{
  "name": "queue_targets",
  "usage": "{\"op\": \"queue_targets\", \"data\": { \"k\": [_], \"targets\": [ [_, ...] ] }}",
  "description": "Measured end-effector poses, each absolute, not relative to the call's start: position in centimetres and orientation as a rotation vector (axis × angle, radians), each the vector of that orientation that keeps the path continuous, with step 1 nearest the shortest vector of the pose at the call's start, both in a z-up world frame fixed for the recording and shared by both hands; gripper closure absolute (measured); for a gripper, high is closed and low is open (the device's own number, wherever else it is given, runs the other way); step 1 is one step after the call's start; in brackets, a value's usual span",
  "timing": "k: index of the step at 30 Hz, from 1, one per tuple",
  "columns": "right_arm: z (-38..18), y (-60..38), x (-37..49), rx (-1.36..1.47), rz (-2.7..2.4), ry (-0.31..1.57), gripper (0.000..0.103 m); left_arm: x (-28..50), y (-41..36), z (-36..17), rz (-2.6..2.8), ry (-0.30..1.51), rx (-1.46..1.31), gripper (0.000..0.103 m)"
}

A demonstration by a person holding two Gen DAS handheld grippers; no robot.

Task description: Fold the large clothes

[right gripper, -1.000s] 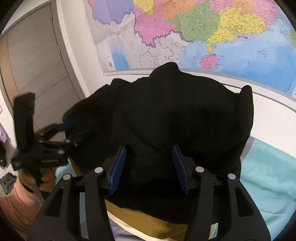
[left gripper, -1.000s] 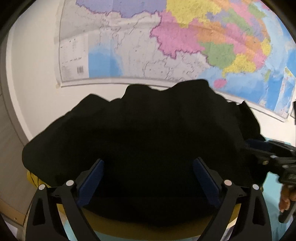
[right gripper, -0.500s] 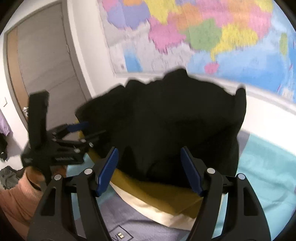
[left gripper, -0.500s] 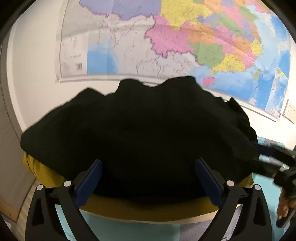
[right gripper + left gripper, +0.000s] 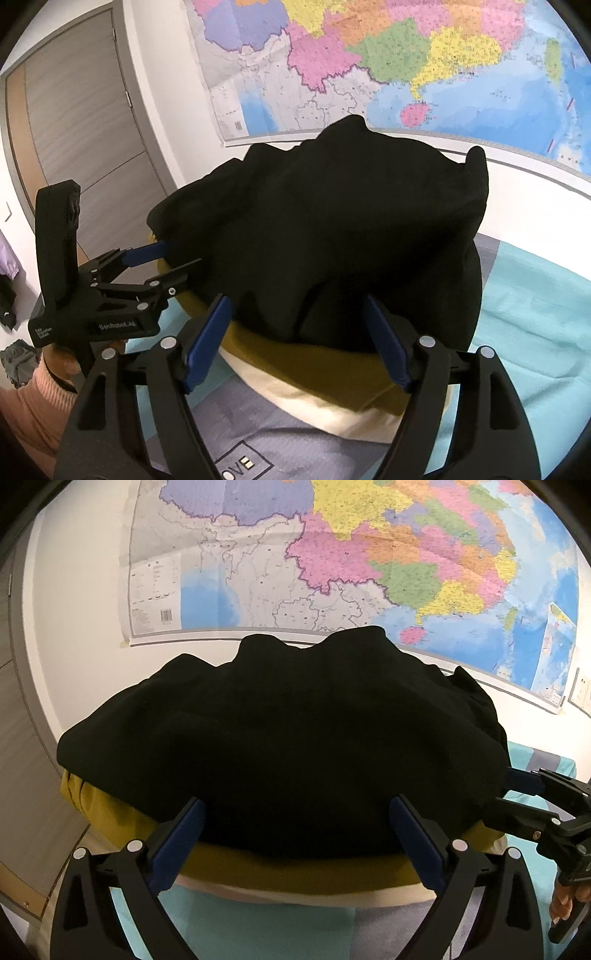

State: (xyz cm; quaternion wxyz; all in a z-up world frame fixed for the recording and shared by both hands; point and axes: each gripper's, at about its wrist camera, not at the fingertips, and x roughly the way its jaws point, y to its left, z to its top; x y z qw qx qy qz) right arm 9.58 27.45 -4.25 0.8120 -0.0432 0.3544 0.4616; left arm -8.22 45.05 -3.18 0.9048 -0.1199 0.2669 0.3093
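**Black garment let go onto the stack**

The fingers of the right gripper (image 5: 297, 341) are spreading at this moment; a second ago they stood much closer together, with a bunch of black cloth between their blue pads. Now the near edge of the black garment (image 5: 332, 236) is seen lying between the pads without being pressed by them. The fingers of the left gripper (image 5: 295, 845) are held wide apart, as they were a second ago, and the garment's front edge sits just beyond and between them, not pinched.

Outward from the fingers, the garment is piled in a rumpled mound on top of a mustard-yellow piece (image 5: 317, 369), under which a cream layer (image 5: 314, 406) is seen. The stack rests on a bed cover (image 5: 535, 332) of teal and grey. A sleeve in pink (image 5: 22, 402) is visible behind the left gripper in the right wrist view. A wall map (image 5: 369, 561) hangs behind the mound.

It is judged that a fold has been laid down and released. The mound looks lumpy at its back edge, so smoothing or a further fold may be called for.
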Motion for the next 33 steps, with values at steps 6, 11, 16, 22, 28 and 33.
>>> {"op": "queue_targets", "data": {
  "k": [6,11,16,22,28,33],
  "targets": [
    [-3.6,26.2,8.8,-0.088,0.974,0.734,0.029,-8.3,44.3,-3.3,0.63,0.551,-0.247,0.007],
    [-3.3,24.4,8.7,-0.045,0.951,0.733,0.029,-9.3,43.7,-3.4,0.617,0.531,-0.283,0.007],
    [-3.6,23.2,6.5,-0.057,0.935,0.715,0.02,-10.8,41.9,-4.1,0.632,0.542,-0.282,0.007],
    [-4.5,22.7,3.5,-0.112,0.906,0.705,0.008,-12.6,39.9,-5.0,0.633,0.53,-0.343,0.007],
    [-5.5,21.8,1.2,-0.138,0.887,0.697,0.006,-13.9,38.1,-5.7,0.643,0.541,-0.389,0.007],
    [-5.7,21.1,-0.4,-0.141,0.886,0.684,0.006,-14.4,35.9,-5.5,0.667,0.536,-0.345,0.007]
  ]
}}
